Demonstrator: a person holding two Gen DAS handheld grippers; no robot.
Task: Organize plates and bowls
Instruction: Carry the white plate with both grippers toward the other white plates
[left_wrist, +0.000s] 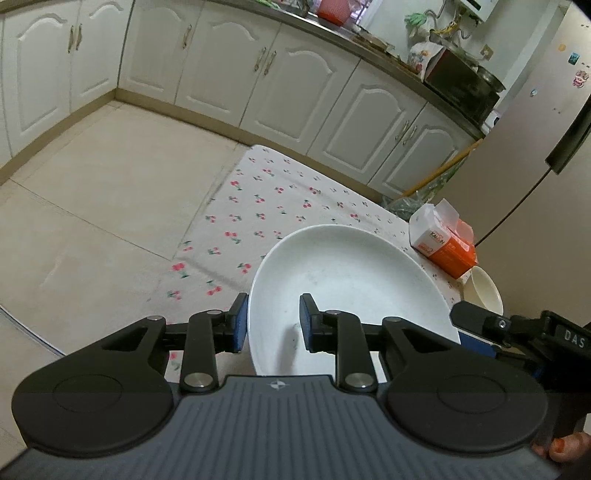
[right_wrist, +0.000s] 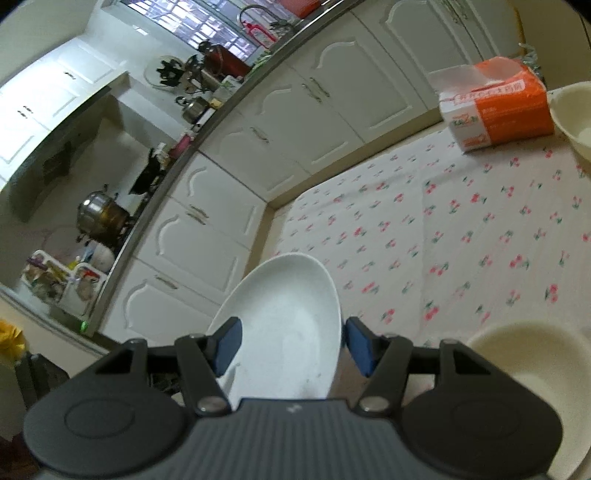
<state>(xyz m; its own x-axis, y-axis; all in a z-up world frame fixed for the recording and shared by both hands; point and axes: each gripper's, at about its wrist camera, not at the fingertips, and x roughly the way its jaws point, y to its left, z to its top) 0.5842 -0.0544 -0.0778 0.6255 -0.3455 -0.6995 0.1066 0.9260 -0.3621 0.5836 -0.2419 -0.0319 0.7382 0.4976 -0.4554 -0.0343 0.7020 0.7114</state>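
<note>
A white plate is held tilted above the cherry-print tablecloth. My left gripper straddles its near rim, one blue pad outside and one inside; the jaws look a little apart from the rim. My right gripper has a white plate standing on edge between its blue pads, with gaps on both sides. A cream bowl sits on the cloth at lower right in the right wrist view. A second cream bowl sits at the far right and also shows in the left wrist view.
An orange tissue pack lies on the table near the far bowl, also in the right wrist view. White kitchen cabinets run behind. The right gripper's body shows at the right edge of the left wrist view.
</note>
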